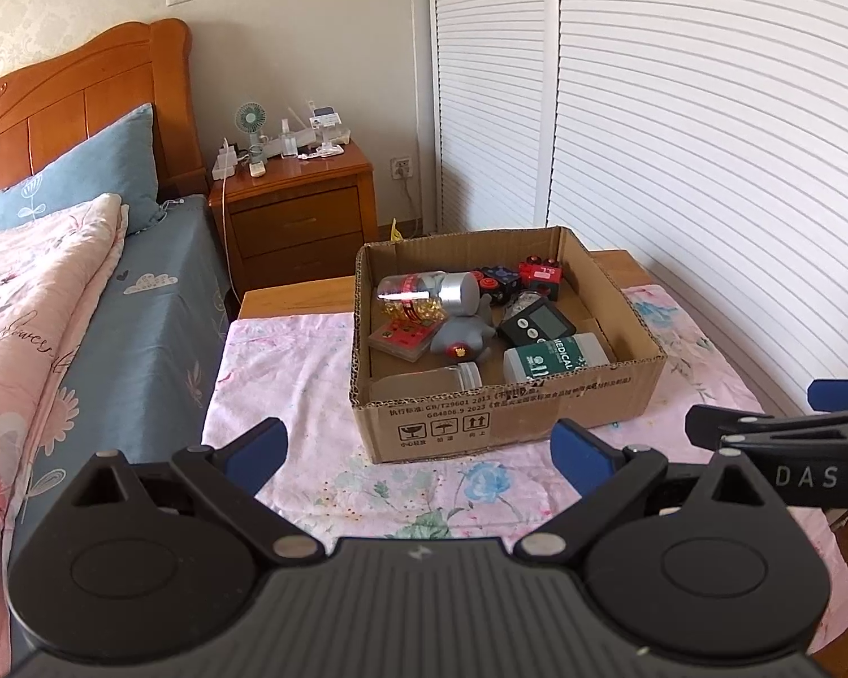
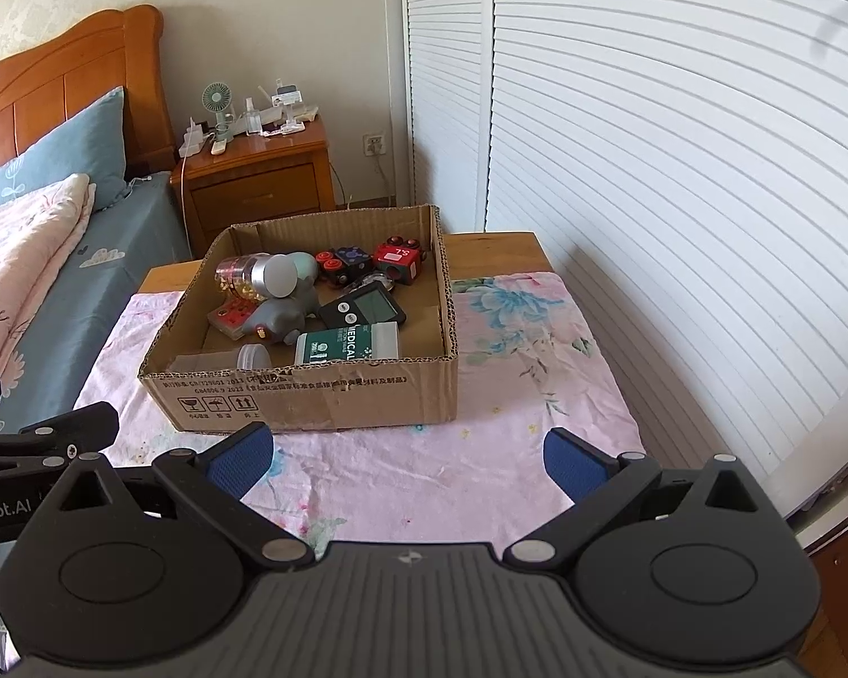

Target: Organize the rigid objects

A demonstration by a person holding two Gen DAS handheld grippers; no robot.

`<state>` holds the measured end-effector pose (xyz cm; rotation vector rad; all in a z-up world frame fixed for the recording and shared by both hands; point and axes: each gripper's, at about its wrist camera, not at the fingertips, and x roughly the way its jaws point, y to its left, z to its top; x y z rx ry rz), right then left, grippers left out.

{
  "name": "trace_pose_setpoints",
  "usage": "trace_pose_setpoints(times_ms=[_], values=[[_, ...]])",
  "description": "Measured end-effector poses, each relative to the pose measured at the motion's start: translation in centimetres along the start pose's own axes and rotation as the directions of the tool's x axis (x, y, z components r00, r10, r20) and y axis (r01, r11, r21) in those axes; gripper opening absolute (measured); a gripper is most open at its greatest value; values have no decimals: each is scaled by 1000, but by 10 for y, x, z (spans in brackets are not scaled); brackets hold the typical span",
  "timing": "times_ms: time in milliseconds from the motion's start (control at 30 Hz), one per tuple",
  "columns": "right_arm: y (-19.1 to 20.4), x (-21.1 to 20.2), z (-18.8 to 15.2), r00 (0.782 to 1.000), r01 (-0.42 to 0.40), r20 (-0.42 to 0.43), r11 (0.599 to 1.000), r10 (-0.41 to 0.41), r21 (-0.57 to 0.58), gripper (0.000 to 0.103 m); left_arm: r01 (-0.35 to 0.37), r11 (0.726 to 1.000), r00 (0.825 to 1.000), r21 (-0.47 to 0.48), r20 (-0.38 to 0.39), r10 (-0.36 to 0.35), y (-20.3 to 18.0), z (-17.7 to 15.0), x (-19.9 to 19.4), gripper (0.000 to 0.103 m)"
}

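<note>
Both claws hovering wide and empty over the flowered cloth, short of the cardboard box.

Left claw (image 1: 418,452) and right claw (image 2: 407,460) are holding nothing, jaws spread, while the cardboard box (image 1: 509,418) is sitting on the cloth-covered bench (image 2: 480,452), beside the bed (image 1: 85,311) and louvred doors (image 2: 678,169). Inside, hard goods are lying jumbled: a green bottle (image 1: 554,361), likely light and slick, best taken across its middle; a clear jar (image 1: 424,296), probably heavier and rolling; a black timer (image 2: 362,308), flat, seemingly edge-grippable. Soft cloth is wrinkling, so footing may slide.
</note>
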<state>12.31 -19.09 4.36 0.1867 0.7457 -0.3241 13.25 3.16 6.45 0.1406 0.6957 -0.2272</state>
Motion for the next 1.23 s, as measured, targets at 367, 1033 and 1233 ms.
trace_pose_setpoints(times_ms=[367,1033,1233], values=[[-3,-2,0,1000,5,6,1000,-5,0,103,-11,1000,1000,12,-6,11,-4,0,0,99],[-4,-4,0,1000,4,6,1000,-4,0,103,-15,1000,1000,13,-8,15,-5,0,0,99],[-5,-4,0,1000,4,8,1000,-4,0,103,-16,1000,1000,10,-10,16,-5,-1,-1,99]])
